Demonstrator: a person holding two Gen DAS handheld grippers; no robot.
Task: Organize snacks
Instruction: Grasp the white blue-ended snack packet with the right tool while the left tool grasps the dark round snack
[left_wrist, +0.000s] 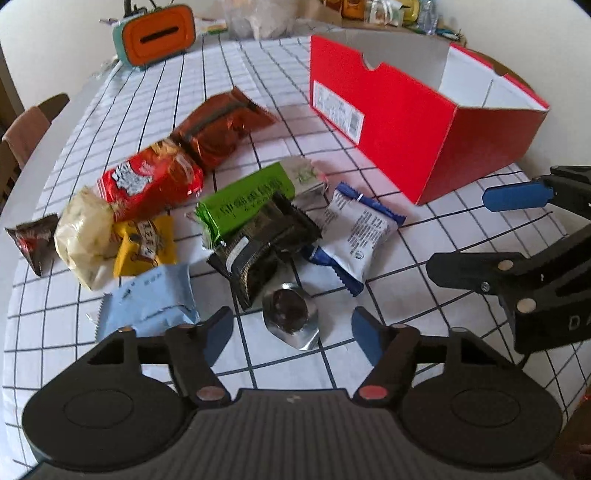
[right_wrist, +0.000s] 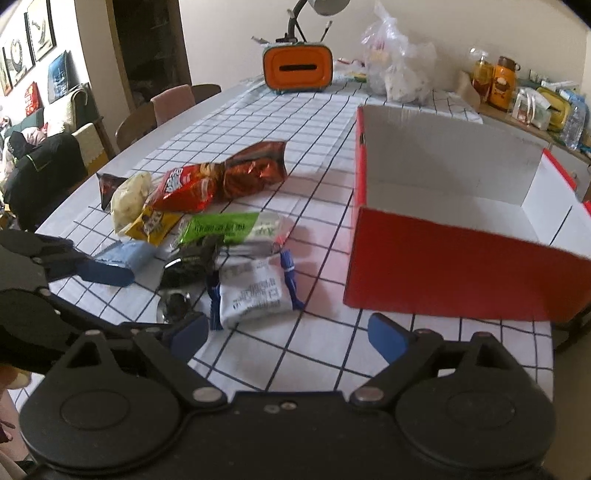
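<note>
Left wrist view: left hand-held gripper (left_wrist: 291, 328) hanging low over the desk (left_wrist: 424, 236), jaws apart, nothing gripped; round foil-cupped sweet (left_wrist: 290, 312) lying between the blue pads, untouched.
Right wrist view: right hand-held gripper (right_wrist: 288, 334) spread wide, empty, pads clear of everything; white-and-blue packet (right_wrist: 255, 291) just ahead of it.
Snack pile: heaped mid-desk, green bar (left_wrist: 247, 205) over a dark packet (left_wrist: 266, 240), red bag (left_wrist: 155, 181) and brown bag (left_wrist: 221, 129) further back, yellow packet (left_wrist: 146, 243) and pale blue packet (left_wrist: 151, 295) toward the left edge.
Red box (right_wrist: 461, 266): open-topped, empty, standing by the right edge, apart from the pile.
Orange tissue holder (right_wrist: 297, 68): at the far edge.
</note>
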